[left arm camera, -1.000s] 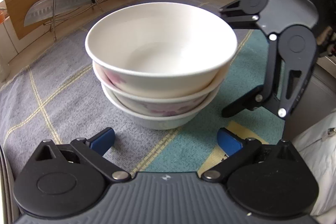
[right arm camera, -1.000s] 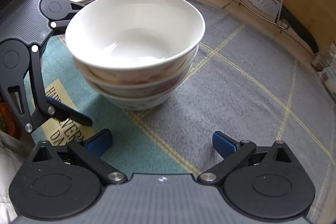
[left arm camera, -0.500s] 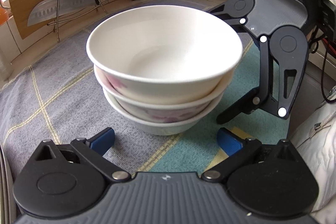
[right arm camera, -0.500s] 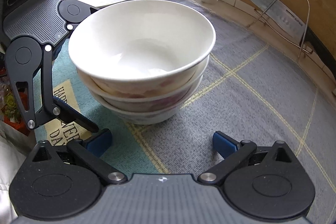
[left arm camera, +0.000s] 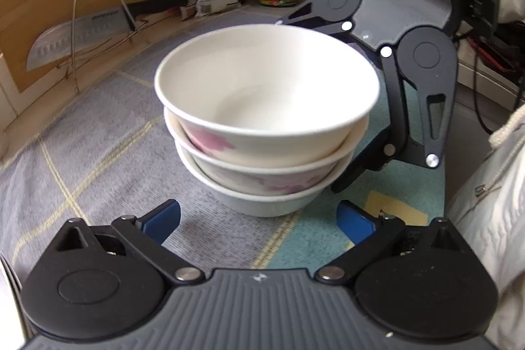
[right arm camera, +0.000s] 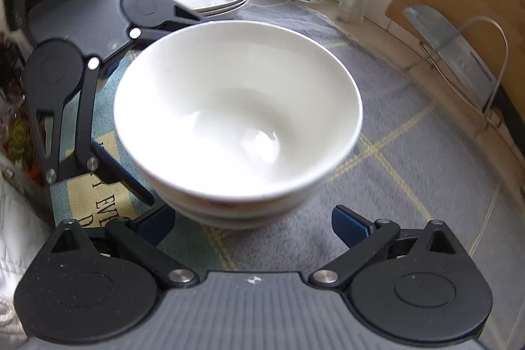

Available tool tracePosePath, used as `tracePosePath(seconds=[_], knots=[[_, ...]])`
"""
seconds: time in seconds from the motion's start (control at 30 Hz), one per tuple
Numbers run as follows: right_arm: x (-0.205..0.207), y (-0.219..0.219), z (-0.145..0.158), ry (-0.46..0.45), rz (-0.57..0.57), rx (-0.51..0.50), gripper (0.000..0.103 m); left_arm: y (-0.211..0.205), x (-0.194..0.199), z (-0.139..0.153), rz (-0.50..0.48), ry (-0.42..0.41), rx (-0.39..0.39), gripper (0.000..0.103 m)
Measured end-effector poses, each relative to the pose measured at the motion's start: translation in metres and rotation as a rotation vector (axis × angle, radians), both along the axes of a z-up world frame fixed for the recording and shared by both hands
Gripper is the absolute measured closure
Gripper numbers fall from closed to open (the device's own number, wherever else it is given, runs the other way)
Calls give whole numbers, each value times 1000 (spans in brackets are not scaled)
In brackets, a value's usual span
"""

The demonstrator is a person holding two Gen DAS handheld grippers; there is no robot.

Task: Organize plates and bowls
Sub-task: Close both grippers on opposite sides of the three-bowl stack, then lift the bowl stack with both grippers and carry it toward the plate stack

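Between both grippers, left gripper [left arm camera: 259, 214] closing slightly, right gripper [right arm camera: 252, 220] jaws wide, empty, stand three stacked white ceramic bowls [left arm camera: 267, 120] on grey desk cloth [left arm camera: 98, 146].

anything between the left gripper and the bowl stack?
Nothing: in the left wrist view only bare mat lies between the open left gripper and the bowl stack.

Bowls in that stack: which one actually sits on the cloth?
The bottom bowl, the plain white one. The middle bowl and the top bowl, each with pink flowers on the side, nest inside it and never reach the grey checked cloth.
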State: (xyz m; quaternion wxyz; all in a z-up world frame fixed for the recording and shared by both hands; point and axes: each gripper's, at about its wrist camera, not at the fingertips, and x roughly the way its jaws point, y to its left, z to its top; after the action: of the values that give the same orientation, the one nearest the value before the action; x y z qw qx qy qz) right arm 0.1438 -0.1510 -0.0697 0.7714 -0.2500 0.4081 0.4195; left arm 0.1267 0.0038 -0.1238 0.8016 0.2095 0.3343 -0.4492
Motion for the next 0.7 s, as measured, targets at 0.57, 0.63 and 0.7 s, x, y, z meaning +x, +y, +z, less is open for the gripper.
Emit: tracePosePath(seconds=[0.57, 0.63, 0.7], knots=[[1, 11, 12, 44, 90, -50, 20, -1, 18, 4, -127, 70, -15, 25], [2, 11, 12, 48, 93, -54, 20, -2, 19, 4, -133, 75, -11, 25], [3, 11, 12, 50, 98, -57, 20, -3, 19, 5, -134, 78, 0, 25]])
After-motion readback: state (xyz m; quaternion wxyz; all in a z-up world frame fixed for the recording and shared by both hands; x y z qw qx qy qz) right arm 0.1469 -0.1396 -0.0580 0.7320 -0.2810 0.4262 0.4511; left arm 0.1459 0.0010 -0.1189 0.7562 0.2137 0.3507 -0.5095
